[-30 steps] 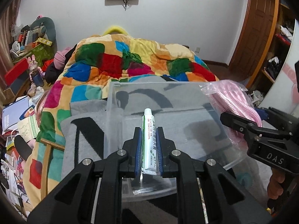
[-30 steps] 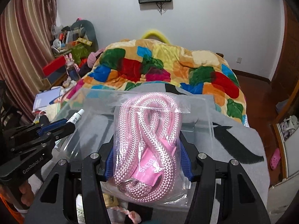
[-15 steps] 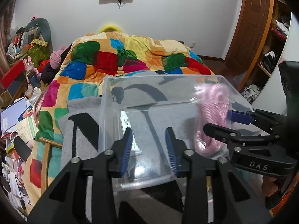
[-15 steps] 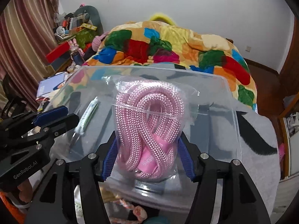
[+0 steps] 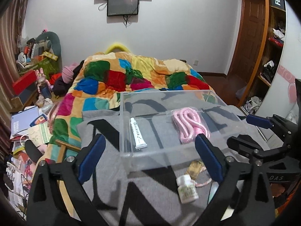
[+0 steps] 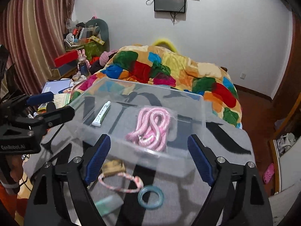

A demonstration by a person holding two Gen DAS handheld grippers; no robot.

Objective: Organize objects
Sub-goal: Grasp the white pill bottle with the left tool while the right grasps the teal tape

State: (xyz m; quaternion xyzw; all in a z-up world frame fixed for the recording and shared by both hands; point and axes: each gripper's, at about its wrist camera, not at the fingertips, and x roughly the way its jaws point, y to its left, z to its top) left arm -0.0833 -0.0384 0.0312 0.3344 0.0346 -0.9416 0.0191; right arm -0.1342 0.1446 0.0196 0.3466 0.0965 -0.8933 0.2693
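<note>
Tube [image 5: 138,136], rope [image 5: 190,125] — inside bin [image 5: 150,157]

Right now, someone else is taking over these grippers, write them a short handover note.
Left hand-held gripper: open, holding nothing, in front of the clear bin.
Right hand-held gripper: open, holding nothing, beside it.
Done: the white tube and the bagged pink rope lie in the bin.
Left: on the grey blanket in front of the bin sit a small white bottle, a brown tag, a pink cord loop, a teal ring and a blurred green item. They probably go in next.
</note>
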